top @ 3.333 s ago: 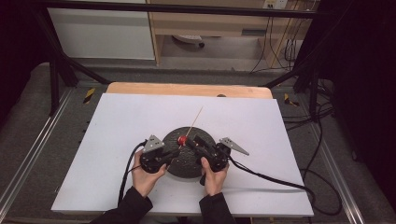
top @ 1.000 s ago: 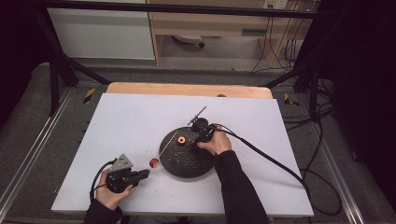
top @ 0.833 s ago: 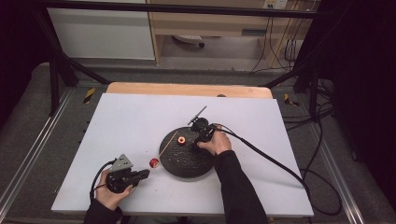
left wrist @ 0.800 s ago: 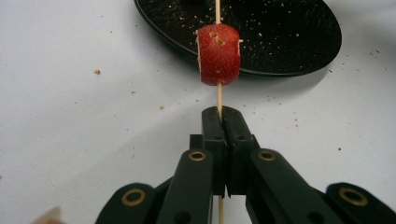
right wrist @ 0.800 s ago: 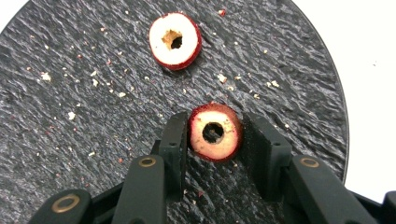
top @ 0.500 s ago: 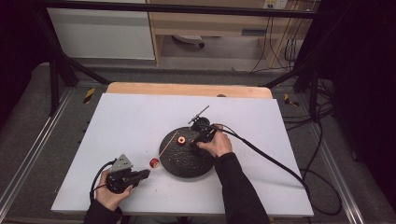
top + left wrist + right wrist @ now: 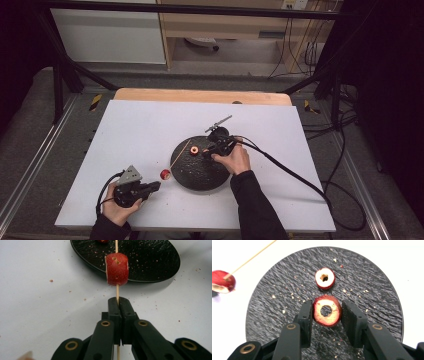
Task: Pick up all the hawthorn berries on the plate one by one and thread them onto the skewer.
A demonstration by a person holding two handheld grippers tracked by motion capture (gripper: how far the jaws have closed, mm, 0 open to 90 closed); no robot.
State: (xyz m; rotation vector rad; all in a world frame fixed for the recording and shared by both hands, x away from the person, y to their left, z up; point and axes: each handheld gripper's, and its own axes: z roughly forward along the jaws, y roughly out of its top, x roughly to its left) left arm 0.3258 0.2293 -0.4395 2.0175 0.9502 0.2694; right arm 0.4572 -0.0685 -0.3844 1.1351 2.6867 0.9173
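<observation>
Three fruit rings in play, one already threaded on the skewer.

Largest first: the white worktop (image 7: 150, 125) carries a black plate (image 7: 197, 172). At its near-left edge the left gripper (image 7: 150, 187) has its jaws closed tight on the skewer (image 7: 116, 290), one red ring (image 7: 117, 268) skewered beside the plate's rim. The right gripper (image 7: 325, 315) has its jaws clamped on a second ring (image 7: 326, 310) over the plate; a third ring (image 7: 325, 278) lies there, waiting, I reckon.

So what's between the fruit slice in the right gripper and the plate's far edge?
Another cored red slice lies on the black plate, beyond the held slice, in the right gripper view.
</observation>
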